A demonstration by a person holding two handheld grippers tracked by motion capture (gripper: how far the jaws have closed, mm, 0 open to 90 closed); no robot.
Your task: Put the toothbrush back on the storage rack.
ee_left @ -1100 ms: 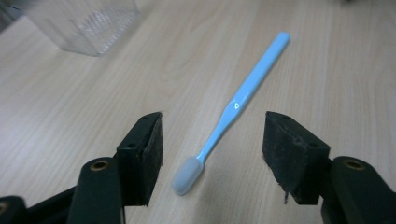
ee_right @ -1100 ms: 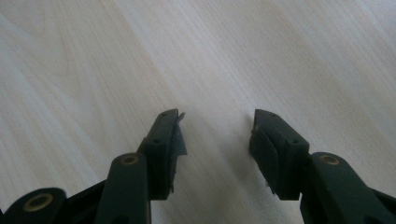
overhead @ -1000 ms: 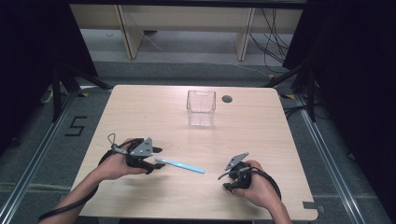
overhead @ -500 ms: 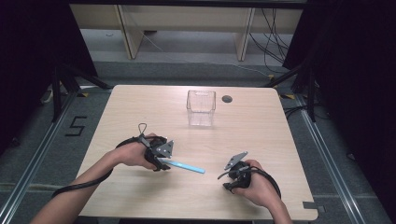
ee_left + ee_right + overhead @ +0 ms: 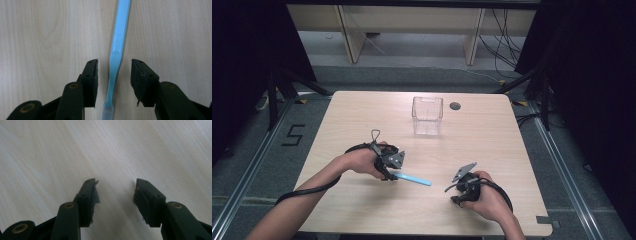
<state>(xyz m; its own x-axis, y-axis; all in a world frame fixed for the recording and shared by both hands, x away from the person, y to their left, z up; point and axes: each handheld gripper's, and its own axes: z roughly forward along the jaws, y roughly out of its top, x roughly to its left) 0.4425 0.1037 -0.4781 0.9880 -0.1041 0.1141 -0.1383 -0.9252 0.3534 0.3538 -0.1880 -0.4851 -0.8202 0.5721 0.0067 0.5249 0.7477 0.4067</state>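
Plainly we face a light, stiff, slick plastic toothbrush (image 5: 115, 60) lying flat on the desk (image 5: 512, 145), best gripped at its thin neck (bristles bend). Since a second ago our left gripper (image 5: 114, 65) has slid over it, its fingers (image 5: 90, 75) closing yet untouching. Our right gripper (image 5: 115, 185) waits wide open, empty.

High view overhead – gripper views close, tabletop (image 5: 362, 115) shared.
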